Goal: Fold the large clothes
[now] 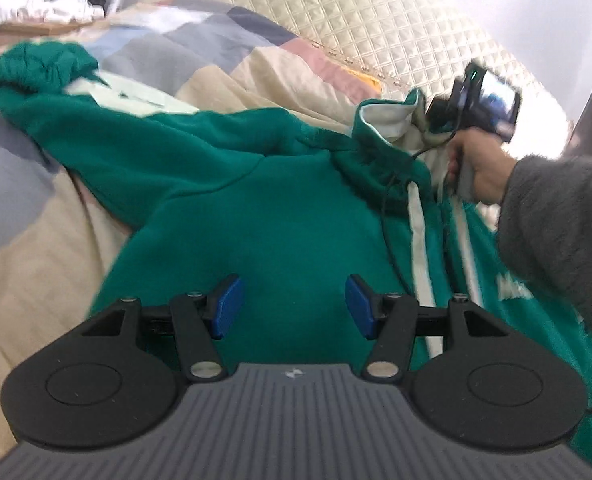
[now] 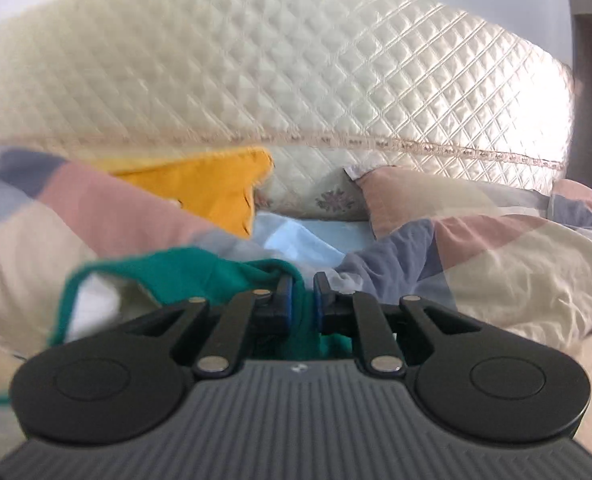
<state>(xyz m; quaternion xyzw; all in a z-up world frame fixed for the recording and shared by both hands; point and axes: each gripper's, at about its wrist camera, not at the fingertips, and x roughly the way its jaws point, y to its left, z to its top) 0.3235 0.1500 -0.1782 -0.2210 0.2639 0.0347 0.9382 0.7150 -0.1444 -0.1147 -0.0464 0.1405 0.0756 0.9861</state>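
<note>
A green hoodie (image 1: 263, 216) lay spread on a patchwork quilt (image 1: 47, 264) over the bed, its white-lined hood (image 1: 384, 120) raised at the far right by the right tool (image 1: 426, 120), gripped in a person's hand (image 1: 480, 172) in a grey fleece sleeve (image 1: 560, 232). The left tool (image 1: 293, 306) hovered above the hoodie's back, blue pads (image 1: 229, 306) apart and holding nothing. From the right wrist, the right tool (image 2: 302, 300) appeared clamped on a fold of green fabric (image 2: 199, 276), with the quilted headboard (image 2: 296, 80) and an orange cloth (image 2: 215, 192) beyond. Folding well here would likely mean keeping the hood edge taut and laying it flat onto the back, while the left tool steadied the body against bunching.
</note>
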